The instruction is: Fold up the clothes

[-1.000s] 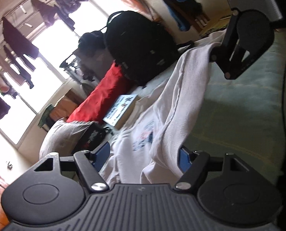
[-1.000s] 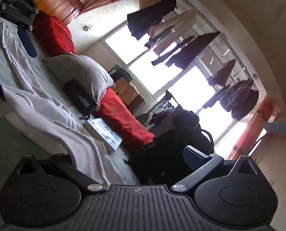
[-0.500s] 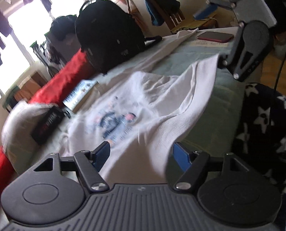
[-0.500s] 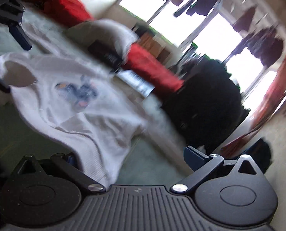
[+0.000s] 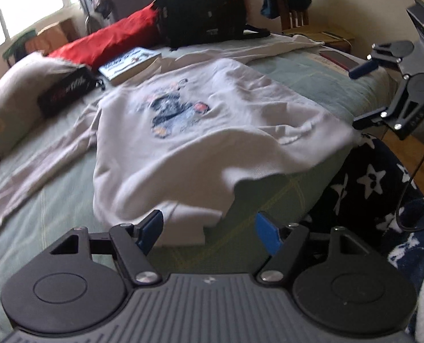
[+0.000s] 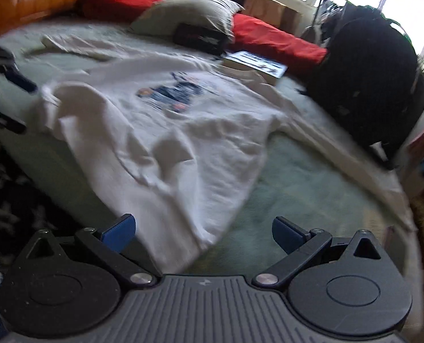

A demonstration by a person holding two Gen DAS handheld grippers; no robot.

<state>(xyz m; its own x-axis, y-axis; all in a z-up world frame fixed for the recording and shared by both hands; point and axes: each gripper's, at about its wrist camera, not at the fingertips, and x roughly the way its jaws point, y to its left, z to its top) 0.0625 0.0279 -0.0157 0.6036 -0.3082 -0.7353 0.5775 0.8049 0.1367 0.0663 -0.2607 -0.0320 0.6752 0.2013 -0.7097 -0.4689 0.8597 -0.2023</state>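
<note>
In the left wrist view, a grey pillow [image 5: 17, 91] sits at the left edge of the frame with a black pouch [image 5: 66, 93] leaning on it, a red cushion [image 5: 109, 40] behind and a book [image 5: 130, 63] just to their right. Centre frame, a white sweatshirt [image 5: 200, 131] with a blue printed motif lies spread front-up on the pale green bed [image 5: 306, 83], its sleeves trailing toward the left edge and the upper right. A black backpack [image 5: 200, 8] stands at top centre. At the bottom, the left gripper [image 5: 209, 231] has its blue pads spread apart; the sweatshirt's hem lies between them, and the pads do not visibly press on it. At the right edge, the right gripper [image 5: 361, 97] is also spread wide, the hem's other corner just beside its lower finger, above dark star-patterned fabric [image 5: 377, 177].

In the right wrist view, the left gripper shows at the left edge, the sweatshirt fills the centre, and the right gripper's parted pads sit at the bottom with the hem between them.
</note>
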